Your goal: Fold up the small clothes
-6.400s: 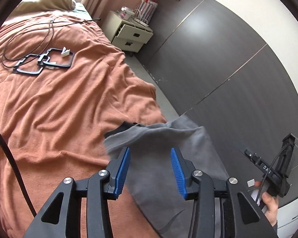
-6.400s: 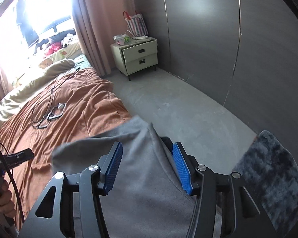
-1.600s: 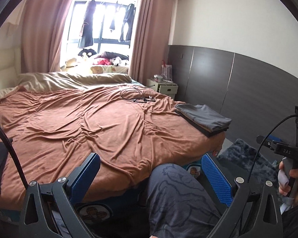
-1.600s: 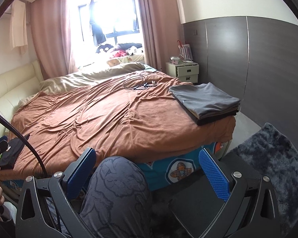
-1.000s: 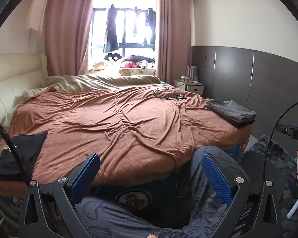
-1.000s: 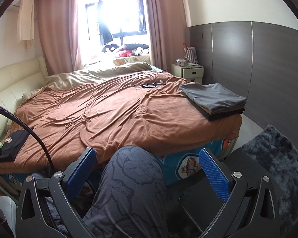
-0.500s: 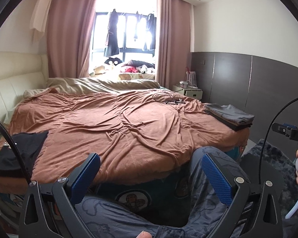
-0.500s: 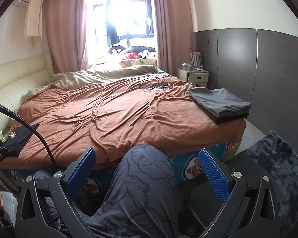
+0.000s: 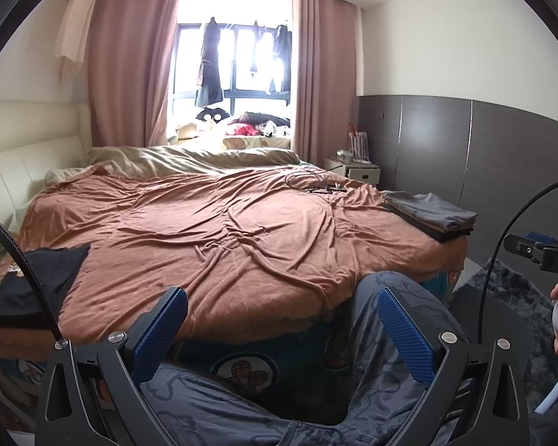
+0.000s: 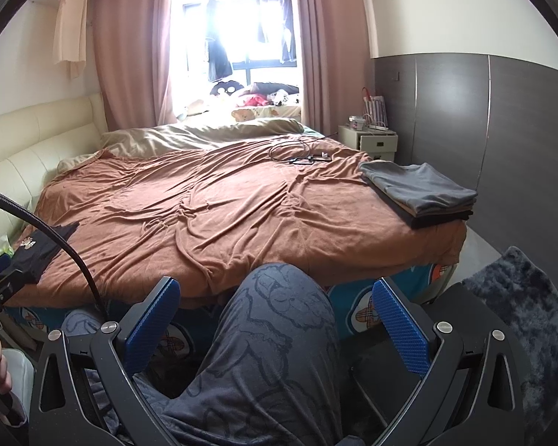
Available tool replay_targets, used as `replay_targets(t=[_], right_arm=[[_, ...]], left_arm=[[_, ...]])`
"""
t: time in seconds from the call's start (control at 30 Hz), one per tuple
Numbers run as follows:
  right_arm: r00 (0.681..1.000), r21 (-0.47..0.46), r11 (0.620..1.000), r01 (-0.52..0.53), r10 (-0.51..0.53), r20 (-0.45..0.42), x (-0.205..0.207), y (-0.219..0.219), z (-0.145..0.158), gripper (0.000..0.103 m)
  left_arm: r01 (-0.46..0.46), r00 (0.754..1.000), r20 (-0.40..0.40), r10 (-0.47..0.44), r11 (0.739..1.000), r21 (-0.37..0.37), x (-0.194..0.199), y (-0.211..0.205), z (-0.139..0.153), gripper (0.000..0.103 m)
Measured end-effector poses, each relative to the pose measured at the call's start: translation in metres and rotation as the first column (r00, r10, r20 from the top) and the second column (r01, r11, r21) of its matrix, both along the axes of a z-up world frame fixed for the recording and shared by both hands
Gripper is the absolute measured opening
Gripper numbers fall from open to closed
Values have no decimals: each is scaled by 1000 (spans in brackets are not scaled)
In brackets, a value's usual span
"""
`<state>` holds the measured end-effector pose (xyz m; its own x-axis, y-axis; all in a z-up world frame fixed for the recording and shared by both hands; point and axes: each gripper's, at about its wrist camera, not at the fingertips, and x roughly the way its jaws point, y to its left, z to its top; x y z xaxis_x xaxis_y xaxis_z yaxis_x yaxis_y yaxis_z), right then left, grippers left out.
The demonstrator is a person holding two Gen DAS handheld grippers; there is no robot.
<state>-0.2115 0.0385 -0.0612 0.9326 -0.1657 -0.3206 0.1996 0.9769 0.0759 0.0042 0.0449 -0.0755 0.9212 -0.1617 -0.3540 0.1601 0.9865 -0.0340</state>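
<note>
A stack of folded clothes, grey on top, lies at the right front corner of the bed with the brown cover. A black unfolded garment lies at the bed's left front corner. My left gripper is open and empty, held back from the bed's foot above the person's knees. My right gripper is open and empty too, above a knee.
A coiled black cable lies on the far right of the bed. A beige duvet is bunched at the head. A nightstand stands by the dark wall panels. A dark shaggy rug lies on the floor at the right.
Both grippers let go of the grey garment, which now lies folded on the stack, and drew far back from the bed. In the last second the views drifted slightly left.
</note>
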Motion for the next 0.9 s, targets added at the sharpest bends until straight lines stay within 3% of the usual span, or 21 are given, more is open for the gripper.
replay_targets(t=[0.3, 0.9], right_arm=[[999, -47, 999, 13, -11, 46, -16, 9, 1, 103], [998, -30, 999, 17, -15, 58, -20, 7, 0, 103]], left_arm=[[-12, 1000, 9, 12, 1000, 0, -2, 3, 2, 103], [-27, 999, 21, 27, 1000, 2, -9, 4, 6, 103]])
